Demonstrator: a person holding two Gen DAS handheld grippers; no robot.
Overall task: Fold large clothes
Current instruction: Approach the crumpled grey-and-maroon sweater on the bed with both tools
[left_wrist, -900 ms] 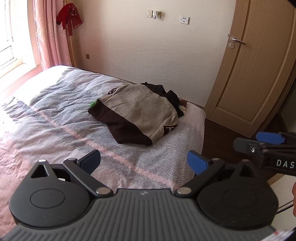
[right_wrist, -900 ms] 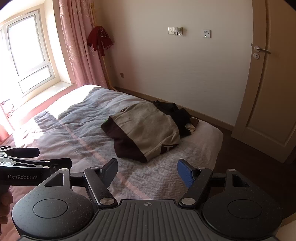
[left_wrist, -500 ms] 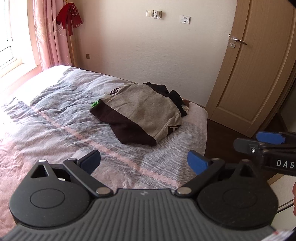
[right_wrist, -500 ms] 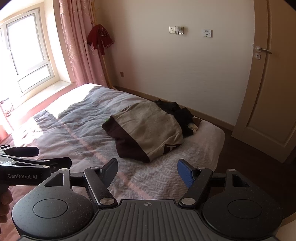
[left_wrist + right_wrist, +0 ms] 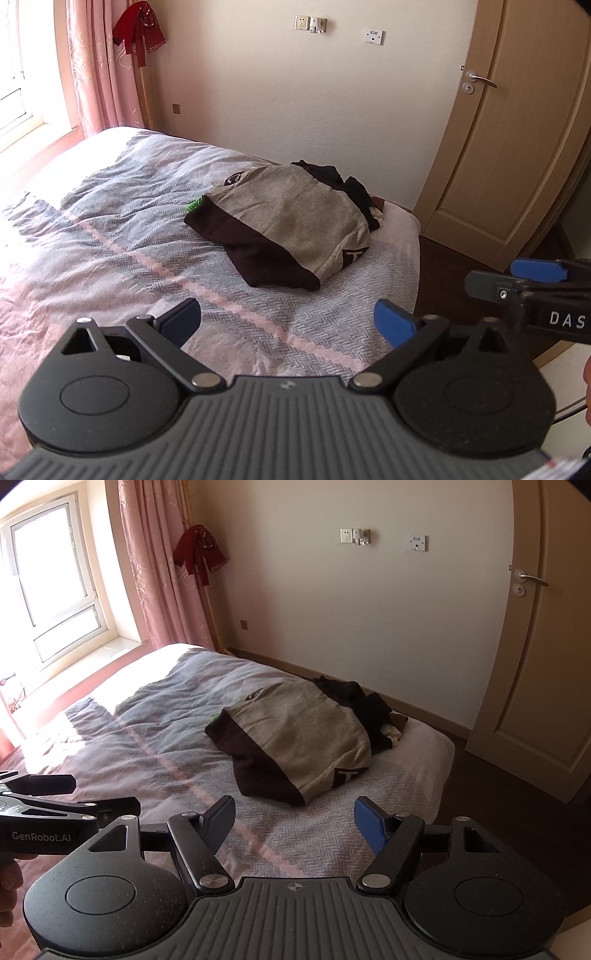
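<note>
Bed (image 5: 110, 236), perhaps heaped clothes (image 5: 291, 221) atop

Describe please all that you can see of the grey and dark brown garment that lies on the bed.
The garment looks like a soft knitted sweater, grey in the body with a wide dark brown band along its near edge. It has a dark patch with a pale letter T at one corner and a small dark oval mark near the far side. It lies crumpled in a heap, not spread out, on the striped blanket near the corner of the bed, beside the door. It partly covers a black cloth behind it. No gripper touches it.
</note>
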